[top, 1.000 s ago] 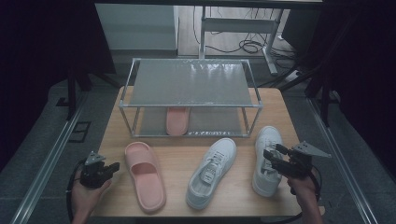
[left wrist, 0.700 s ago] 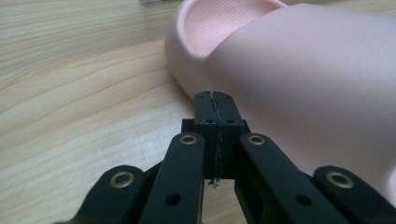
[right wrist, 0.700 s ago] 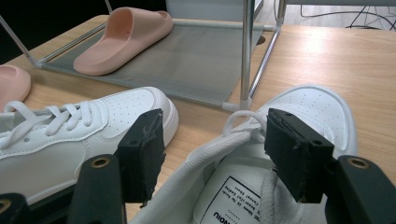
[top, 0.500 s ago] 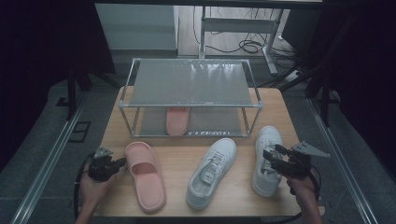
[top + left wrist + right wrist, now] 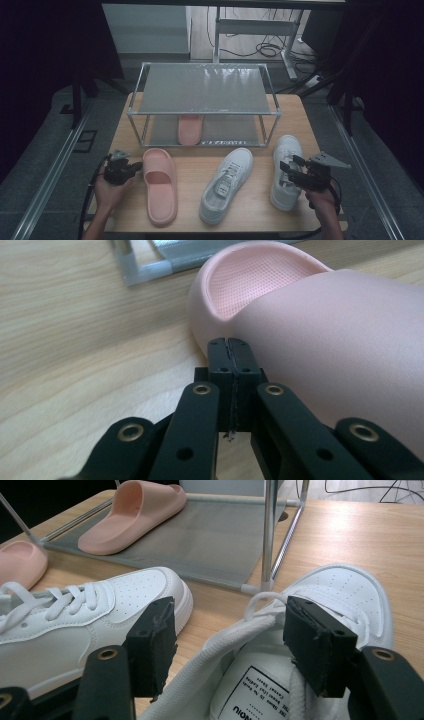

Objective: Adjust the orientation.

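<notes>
We log wooden table (image 5: pixel 210 225) carrying two-tier shoe rack (image 5: pixel 205 95). Top shelf bare; lower shelf holds one pink slipper (image 5: pixel 190 128), toe outward. On table in front: second pink slipper (image 5: pixel 160 187) at left, white sneaker (image 5: pixel 226 184) mid, second white sneaker (image 5: pixel 286 172) at right.

Left gripper (image 5: pixel 134 169): jaws pressed together, empty, tips just beside second pink slipper's side.

Right gripper (image 5: pixel 288 167): jaws wide, straddling second white sneaker's collar, pads not pressing.

Sneaker tongue label (image 5: pixel 253 696) — "NOIU", partly.
</notes>
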Demonstrator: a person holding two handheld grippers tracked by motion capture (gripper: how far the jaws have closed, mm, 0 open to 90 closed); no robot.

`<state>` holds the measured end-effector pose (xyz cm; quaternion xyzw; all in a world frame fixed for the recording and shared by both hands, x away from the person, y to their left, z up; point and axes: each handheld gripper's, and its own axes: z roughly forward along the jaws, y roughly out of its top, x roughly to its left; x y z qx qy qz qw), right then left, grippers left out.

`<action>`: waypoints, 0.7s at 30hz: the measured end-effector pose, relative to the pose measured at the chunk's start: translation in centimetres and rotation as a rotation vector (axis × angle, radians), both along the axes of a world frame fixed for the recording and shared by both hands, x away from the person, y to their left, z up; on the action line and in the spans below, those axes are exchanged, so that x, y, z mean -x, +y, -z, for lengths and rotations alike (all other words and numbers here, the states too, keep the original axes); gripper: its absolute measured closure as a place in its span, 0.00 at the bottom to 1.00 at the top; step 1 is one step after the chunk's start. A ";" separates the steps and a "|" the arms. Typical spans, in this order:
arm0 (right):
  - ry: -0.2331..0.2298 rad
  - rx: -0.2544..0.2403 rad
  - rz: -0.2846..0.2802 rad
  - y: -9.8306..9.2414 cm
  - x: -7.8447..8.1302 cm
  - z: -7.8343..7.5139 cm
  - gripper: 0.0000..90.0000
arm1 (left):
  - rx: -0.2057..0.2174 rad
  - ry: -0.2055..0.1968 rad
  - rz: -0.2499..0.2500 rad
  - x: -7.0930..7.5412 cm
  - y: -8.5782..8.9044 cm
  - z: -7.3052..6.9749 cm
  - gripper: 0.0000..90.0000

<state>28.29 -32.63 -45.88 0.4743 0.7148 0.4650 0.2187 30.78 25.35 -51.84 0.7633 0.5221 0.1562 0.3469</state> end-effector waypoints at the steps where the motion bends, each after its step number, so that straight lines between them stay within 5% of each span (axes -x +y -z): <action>1: 0.001 -0.001 -0.001 0.0 0.0 0.0 0.42 | 0.000 -0.002 0.003 -0.2 -0.2 0.0 1.00; 21: -0.011 0.001 0.004 -0.1 0.1 -0.2 0.43 | -0.002 -0.020 0.075 -2.0 -4.0 -0.7 1.00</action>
